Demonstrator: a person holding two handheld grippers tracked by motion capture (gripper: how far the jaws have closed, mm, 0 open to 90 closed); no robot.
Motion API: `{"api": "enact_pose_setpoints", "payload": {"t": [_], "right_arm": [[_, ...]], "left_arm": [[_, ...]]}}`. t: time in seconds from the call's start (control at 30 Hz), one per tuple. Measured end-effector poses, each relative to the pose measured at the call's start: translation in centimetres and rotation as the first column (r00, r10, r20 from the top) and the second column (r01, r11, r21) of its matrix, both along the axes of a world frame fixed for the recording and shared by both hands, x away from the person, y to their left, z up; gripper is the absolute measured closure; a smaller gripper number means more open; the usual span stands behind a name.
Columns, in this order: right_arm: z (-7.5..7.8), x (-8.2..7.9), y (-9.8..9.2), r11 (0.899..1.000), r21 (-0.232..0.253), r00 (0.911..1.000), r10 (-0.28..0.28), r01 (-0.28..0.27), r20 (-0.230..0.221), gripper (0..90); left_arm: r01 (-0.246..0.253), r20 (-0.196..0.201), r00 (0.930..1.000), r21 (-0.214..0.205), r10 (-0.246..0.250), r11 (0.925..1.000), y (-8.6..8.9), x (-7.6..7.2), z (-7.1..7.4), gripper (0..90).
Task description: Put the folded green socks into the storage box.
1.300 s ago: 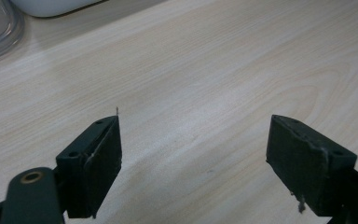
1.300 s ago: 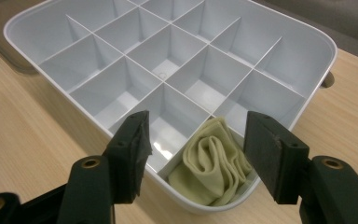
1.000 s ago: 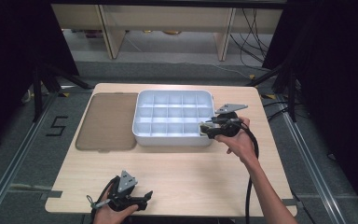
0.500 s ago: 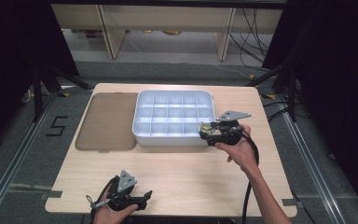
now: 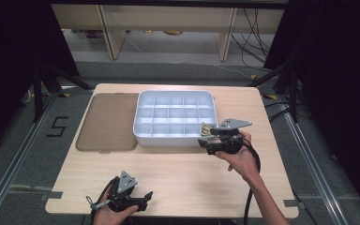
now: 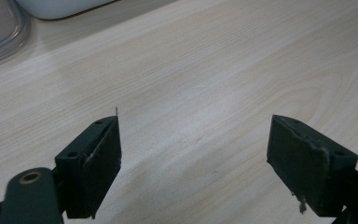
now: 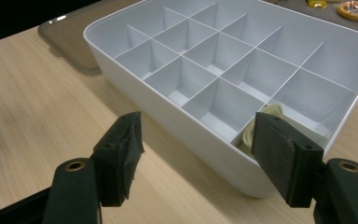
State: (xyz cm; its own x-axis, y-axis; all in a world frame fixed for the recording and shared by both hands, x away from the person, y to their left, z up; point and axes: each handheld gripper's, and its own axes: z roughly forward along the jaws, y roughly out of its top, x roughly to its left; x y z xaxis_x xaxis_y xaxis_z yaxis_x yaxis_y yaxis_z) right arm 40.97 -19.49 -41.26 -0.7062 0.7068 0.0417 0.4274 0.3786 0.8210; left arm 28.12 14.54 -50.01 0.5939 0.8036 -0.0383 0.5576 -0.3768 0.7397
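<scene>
A white compartment box (image 5: 174, 117) stands in the middle of the wooden table (image 5: 192, 178). A cream, looped item (image 5: 206, 128) lies in its front right corner compartment, and shows past the right jaw as the cream item (image 7: 266, 122). My right gripper (image 5: 205, 142) hovers just in front of that corner, open, nothing between its jaws; in the right gripper view the right gripper (image 7: 198, 158) faces the box (image 7: 186, 60). My left gripper (image 5: 143, 200) rests at the table's front edge, open over bare wood, and the left gripper (image 6: 193, 163) holds nothing.
A brownish translucent lid (image 5: 108, 122) lies flat against the box's left side; the lid's rim (image 6: 2, 32) and a box corner (image 6: 60, 7) show at the top left. Shelving and cables stand on the floor beyond the table.
My right gripper has drawn back from over the box's front right corner toward the person and slightly left. The cream item now shows in that compartment. The left gripper has stayed put.
</scene>
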Motion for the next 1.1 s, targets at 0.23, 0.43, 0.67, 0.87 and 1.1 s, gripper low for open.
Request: {"api": "enact_pose_setpoints", "payload": {"t": [0.23, 0.43, 0.67, 0.87, 1.1], "right_arm": [[-0.3, -0.7, -0.2, 1.0, 0.01, 1.0, 0.003, -0.003, -0.001, 33.6], [-0.7, -1.3, -0.2, 1.0, 0.0, 0.9999, 0.001, -0.001, -0.012, 32.8], [-1.1, -1.8, -0.3, 1.0, 0.012, 0.9997, 0.021, -0.02, -0.01, 28.5], [-1.6, -2.2, -0.3, 1.0, 0.009, 0.9997, 0.012, -0.011, -0.024, 25.4], [-1.8, -2.9, -0.4, 0.999, 0.026, 0.9989, 0.022, -0.02, -0.042, 25.2]], "left_arm": [[-0.002, -0.003, 1.0, -0.003, 0.002, 1.0, 0.0, 0.0, 0.0, 17.2], [-0.002, 0.008, 1.0, -0.008, 0.002, 1.0, 0.0, -0.1, 0.0, 17.2], [0.004, 0.006, 1.0, -0.001, -0.004, 1.0, 0.0, 0.0, 0.0, 17.2], [-0.002, 0.005, 1.0, -0.007, 0.002, 1.0, 0.0, 0.0, 0.0, 17.2], [0.004, 0.005, 1.0, 0.002, -0.004, 1.0, 0.0, -0.1, 0.0, 17.2]]}}
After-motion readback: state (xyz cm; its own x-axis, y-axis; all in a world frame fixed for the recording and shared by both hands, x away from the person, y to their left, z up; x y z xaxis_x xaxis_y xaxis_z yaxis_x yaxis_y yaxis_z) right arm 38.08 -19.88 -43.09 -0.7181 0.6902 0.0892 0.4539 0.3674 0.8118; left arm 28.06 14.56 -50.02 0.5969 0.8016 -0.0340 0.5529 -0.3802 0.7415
